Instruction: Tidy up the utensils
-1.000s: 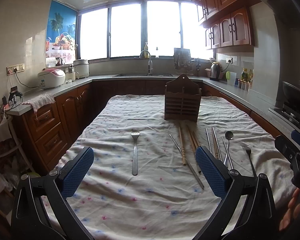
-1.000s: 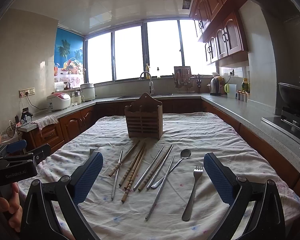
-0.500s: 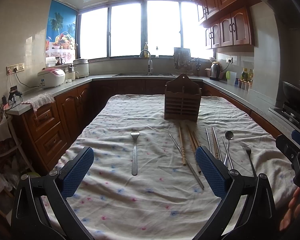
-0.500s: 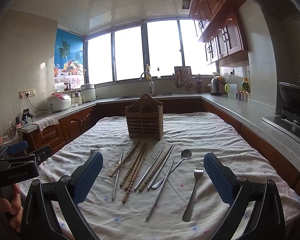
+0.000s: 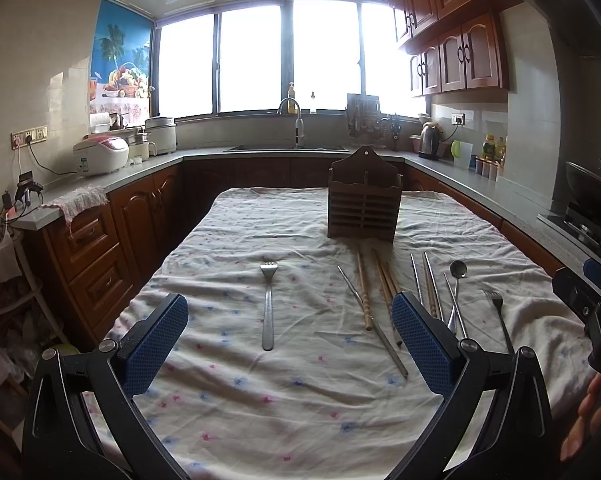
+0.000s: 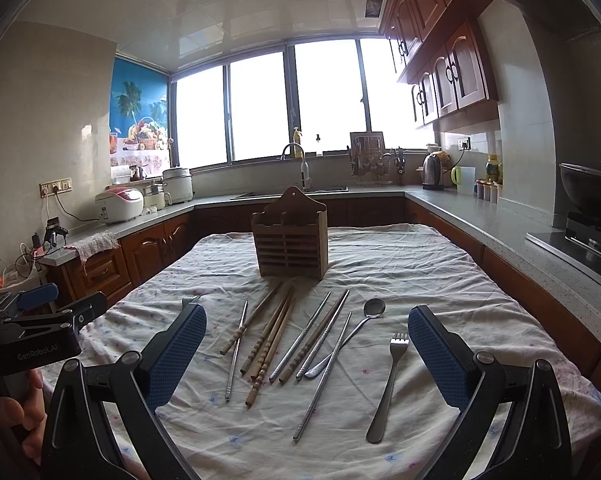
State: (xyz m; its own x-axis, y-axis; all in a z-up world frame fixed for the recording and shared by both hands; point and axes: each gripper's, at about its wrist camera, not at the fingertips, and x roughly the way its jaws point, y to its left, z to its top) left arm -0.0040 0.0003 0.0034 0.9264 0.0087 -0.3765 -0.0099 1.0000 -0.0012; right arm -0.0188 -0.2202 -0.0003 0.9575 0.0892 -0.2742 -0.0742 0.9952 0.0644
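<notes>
"GenRobot.AI" reads on our left gripper [image 6: 36, 344], lower left of the right view. Both left gripper [image 5: 290, 326] and right gripper [image 6: 306, 338] jaws gape wide, empty. Chopsticks [image 6: 274, 334], spoon [image 6: 356, 330], forks [image 6: 388, 386] lie mid-frame before the wooden holder [image 6: 290, 246] on the clothed worktop [image 6: 440, 280].

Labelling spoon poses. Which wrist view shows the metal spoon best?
Right wrist view: the small metal spoon lies near centre, bowl and most of the handle visible among the chopsticks. In the left wrist view the spoon sits far right, its handle end hidden behind the blue pad of the tongs.
</notes>
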